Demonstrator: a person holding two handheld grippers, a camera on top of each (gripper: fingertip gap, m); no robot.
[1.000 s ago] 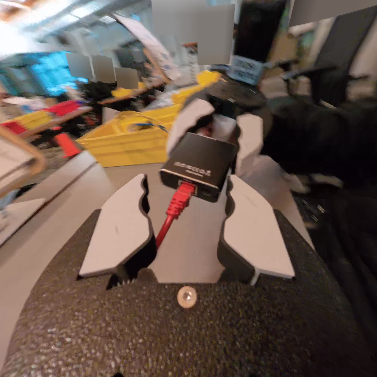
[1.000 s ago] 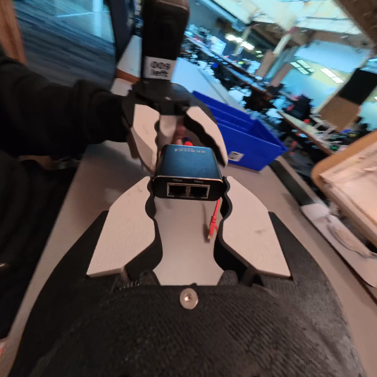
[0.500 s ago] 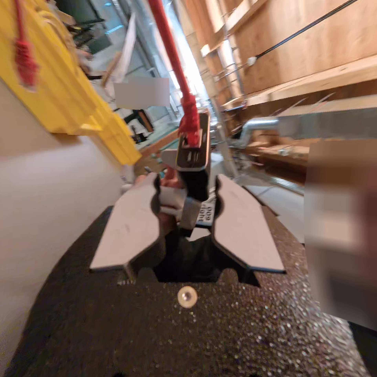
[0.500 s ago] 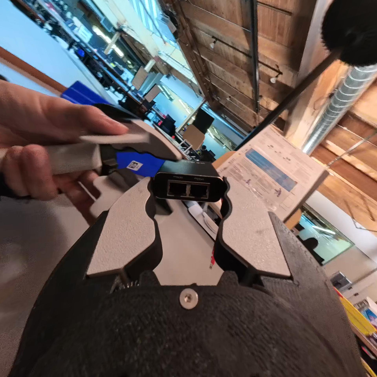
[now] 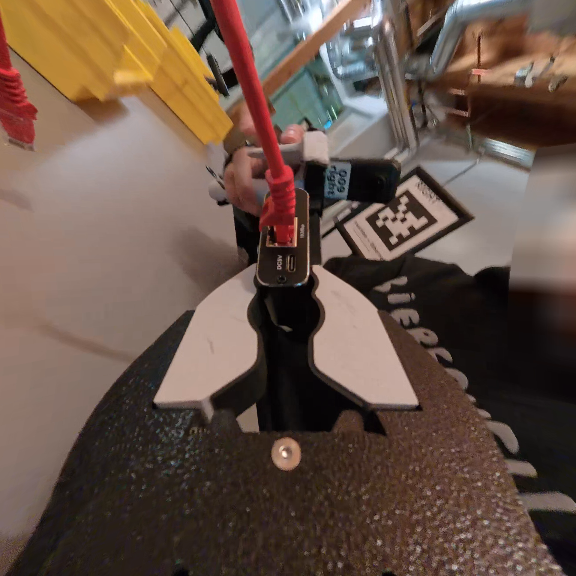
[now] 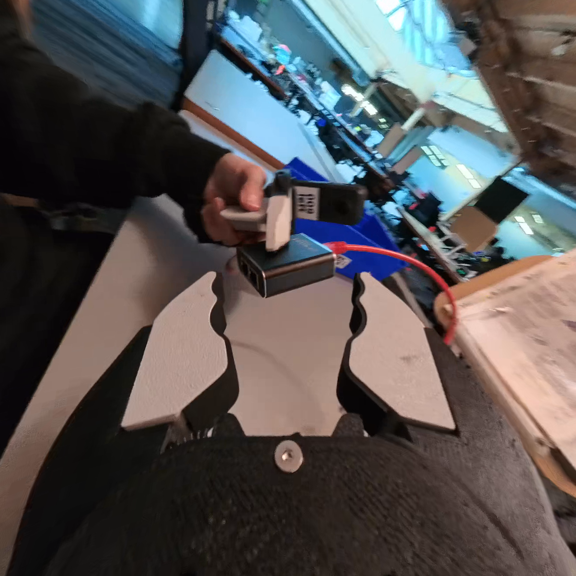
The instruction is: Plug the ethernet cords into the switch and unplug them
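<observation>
The black switch is clamped at its cord end between my left gripper's white fingers. A red ethernet cord is plugged into that end, beside a small power port. Its other plug hangs at the far left. In the right wrist view the switch is held by the left gripper's finger, two bare ports face me, and the red cord arcs right. My right gripper is open and empty, just short of the switch.
Yellow bins stand along the pale table. A blue bin stands behind the switch. A black-and-white marker sheet lies beyond. A wood-edged board lies at the right. A person's hands and black sleeve hold the grippers.
My right gripper, shut on the switch half a second ago, has opened and pulled back. My left gripper has closed on the switch's cord end. Both views have swung round.
</observation>
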